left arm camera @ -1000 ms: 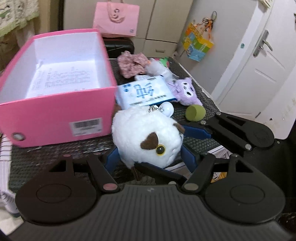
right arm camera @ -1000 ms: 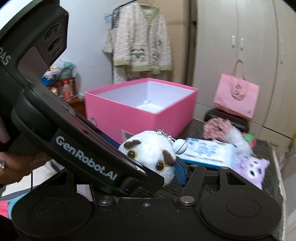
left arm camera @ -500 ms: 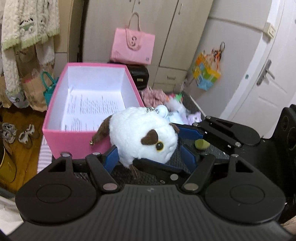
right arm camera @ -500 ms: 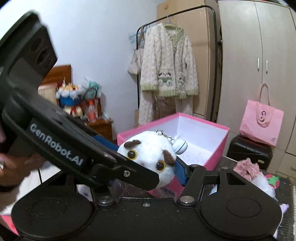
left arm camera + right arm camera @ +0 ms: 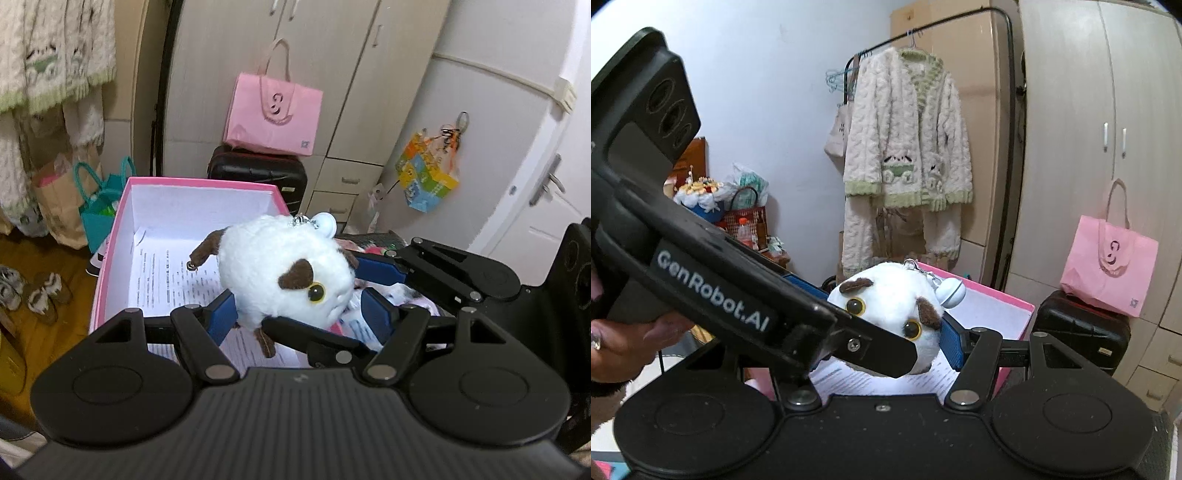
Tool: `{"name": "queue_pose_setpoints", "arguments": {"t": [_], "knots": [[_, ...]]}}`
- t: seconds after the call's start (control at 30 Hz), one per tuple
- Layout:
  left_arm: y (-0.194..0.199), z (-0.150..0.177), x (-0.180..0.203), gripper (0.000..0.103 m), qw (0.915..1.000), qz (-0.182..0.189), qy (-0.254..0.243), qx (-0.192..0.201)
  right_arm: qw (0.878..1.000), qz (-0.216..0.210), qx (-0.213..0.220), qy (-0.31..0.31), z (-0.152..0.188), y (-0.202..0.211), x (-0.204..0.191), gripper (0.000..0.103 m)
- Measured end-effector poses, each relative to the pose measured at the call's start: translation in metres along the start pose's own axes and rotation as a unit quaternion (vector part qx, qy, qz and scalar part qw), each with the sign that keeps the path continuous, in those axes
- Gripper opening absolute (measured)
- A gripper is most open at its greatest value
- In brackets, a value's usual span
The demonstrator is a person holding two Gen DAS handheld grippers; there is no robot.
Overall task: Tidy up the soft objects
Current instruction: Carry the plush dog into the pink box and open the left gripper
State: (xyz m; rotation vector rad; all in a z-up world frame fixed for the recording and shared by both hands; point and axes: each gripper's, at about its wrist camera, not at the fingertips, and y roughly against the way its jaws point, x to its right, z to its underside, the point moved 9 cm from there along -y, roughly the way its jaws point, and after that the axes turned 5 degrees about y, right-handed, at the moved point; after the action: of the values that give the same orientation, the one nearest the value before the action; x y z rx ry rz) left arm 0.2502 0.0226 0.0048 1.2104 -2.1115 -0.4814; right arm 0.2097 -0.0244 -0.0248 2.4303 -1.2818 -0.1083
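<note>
The left tool is gripping a white plush toy between its blue pads, with the right tool pinching the same toy from the right. Just beyond and below them, a pink box is sitting open, a printed sheet lying inside.

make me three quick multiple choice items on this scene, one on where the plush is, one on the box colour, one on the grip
1. Where is the white plush toy?
A. above the open box
B. on the floor
C. on the suitcase

2. What colour is the box outside?
A. green
B. pink
C. black

3. How is the toy held?
A. lying loose
B. hung by its chain
C. between both grippers

Answers: 1 A, printed paper in the box shows beneath it. 2 B, its rim and wall are pink. 3 C, left gripper and right gripper both clasp it.
</note>
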Motion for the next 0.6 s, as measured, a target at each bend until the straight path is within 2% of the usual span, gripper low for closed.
{"name": "queue_pose_setpoints", "arguments": {"t": [0.2, 0.3, 0.43, 0.6], "knots": [[-0.054, -0.006, -0.031, 0.070, 0.9986, 0.003, 0.029, -0.044, 0.999, -0.008, -0.030, -0.020, 0.013, -0.052, 0.025, 0.066], [-0.081, -0.007, -0.043, 0.070, 0.9962, 0.006, 0.044, -0.076, 0.999, 0.008, -0.049, 0.014, 0.019, -0.073, 0.028, 0.066], [-0.104, -0.002, -0.051, 0.069, 0.9950, 0.000, 0.048, -0.087, 0.995, 0.026, -0.075, 0.052, 0.024, -0.091, 0.030, 0.065], [-0.120, 0.003, -0.061, 0.067, 0.9866, 0.005, 0.081, -0.141, 0.991, 0.029, -0.108, 0.076, 0.033, -0.102, 0.029, 0.066]]}}
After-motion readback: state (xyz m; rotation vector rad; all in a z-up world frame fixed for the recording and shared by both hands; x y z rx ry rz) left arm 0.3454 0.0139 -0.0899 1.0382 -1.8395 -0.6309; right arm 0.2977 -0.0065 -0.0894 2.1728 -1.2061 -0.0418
